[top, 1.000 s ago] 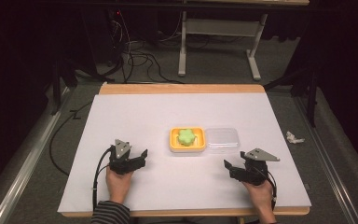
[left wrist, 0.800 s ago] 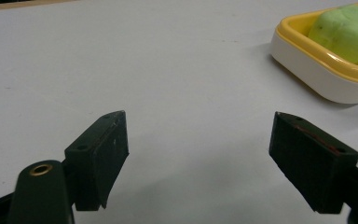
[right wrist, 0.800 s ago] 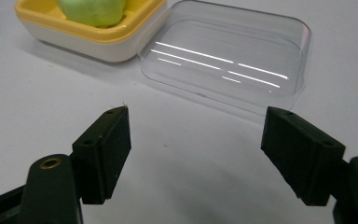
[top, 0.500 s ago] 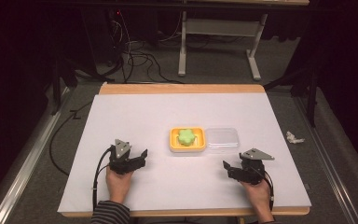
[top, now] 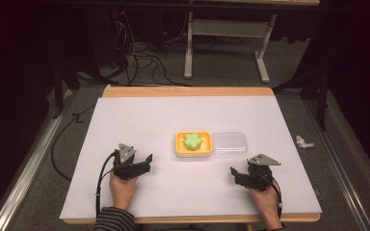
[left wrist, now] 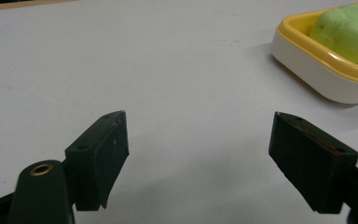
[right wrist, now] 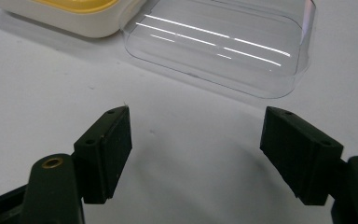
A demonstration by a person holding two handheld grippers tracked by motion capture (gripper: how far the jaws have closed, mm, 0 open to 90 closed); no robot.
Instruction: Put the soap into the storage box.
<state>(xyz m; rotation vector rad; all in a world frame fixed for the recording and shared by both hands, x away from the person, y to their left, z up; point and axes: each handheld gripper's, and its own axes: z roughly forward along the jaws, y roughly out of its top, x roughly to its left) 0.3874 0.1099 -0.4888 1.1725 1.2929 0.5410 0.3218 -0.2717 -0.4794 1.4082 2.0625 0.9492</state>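
Jaws of both grippers stand wide apart, holding nothing.
Left gripper (top: 143, 162) is near the yellow dish (top: 193, 152); right gripper (top: 237, 176) faces the clear lid (top: 230, 144).

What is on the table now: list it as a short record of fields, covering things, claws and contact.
surface: white table
dish: yellow soap dish, mid-table
soap: green soap, lying in the dish
lid: clear lid, flat on the table, right beside the dish
left claw, jaws open, holding nothing, short of the dish
right claw, jaws open, holding nothing, facing the lid
contact: neither claw touches dish, soap or lid
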